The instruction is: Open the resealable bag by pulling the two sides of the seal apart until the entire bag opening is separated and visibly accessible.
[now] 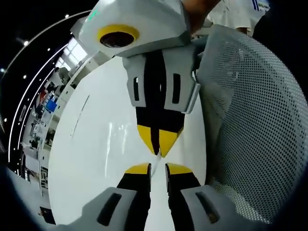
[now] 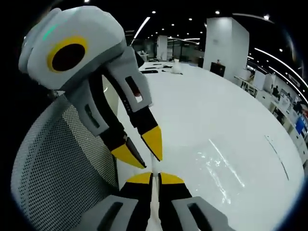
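Left tongs (image 1: 158, 168) and right tongs (image 2: 155, 177) meet tip to tip above the white worktop (image 1: 96, 144), each clenched on a thin clear edge of the resealable bag (image 2: 154, 211), beside a mesh chair (image 1: 250, 120). Risk: the slick film slips free when pulled.

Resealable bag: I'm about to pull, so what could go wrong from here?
1. The left gripper and right gripper pinch the clear resealable bag only at their yellow tips, so the film may slip out.
2. Both grips meet at one spot, so the seal may part only there.
3. The mesh chair sits close beside them; a wide pull might bump it.
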### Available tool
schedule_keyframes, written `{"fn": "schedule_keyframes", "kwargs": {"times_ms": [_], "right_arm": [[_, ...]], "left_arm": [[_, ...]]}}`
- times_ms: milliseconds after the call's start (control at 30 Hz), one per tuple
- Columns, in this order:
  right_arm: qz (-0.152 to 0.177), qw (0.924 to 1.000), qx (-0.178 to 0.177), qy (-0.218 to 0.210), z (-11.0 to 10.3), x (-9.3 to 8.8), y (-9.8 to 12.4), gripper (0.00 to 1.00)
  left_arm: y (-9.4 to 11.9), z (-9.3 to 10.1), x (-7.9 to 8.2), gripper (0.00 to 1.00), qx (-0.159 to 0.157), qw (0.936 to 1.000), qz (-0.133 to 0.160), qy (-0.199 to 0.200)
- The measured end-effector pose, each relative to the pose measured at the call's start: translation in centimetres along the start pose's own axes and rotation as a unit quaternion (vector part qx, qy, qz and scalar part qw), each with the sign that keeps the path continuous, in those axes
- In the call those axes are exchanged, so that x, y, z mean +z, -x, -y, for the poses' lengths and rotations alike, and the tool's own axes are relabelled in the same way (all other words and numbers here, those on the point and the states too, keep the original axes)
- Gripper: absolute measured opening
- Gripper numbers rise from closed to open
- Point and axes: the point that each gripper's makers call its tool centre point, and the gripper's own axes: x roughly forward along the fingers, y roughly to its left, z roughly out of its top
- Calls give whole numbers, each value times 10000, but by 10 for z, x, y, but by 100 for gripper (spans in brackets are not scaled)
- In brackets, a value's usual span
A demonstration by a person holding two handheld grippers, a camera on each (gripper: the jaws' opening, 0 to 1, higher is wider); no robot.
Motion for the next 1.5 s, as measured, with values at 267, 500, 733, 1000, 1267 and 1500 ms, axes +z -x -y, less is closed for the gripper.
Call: {"fn": "schedule_keyframes", "kwargs": {"times_ms": [267,500,733,1000,1267,1500], "right_arm": [[-38,9999,-34,127,-3,0,0,0],[-124,9985,-179,498,-2,-1,2,0],[-356,9893,-378,1362,-2,2,2,0],[-579,9785,-343,1948,-5,4,-1,0],[-565,9802,-199,1889,-8,2,-1,0],[-657,9786,-102,1945,-13,-3,-1,0]], "left_arm": [[-2,1,-2,2,1,9998,-47,-181],[-2,4,0,0,-24,9985,74,-537],[-1,1,2,0,23,9985,182,-516],[1,2,4,0,2,9982,247,-552],[3,7,6,0,-41,9979,310,-575],[4,12,4,0,-124,9987,345,-348]]}}
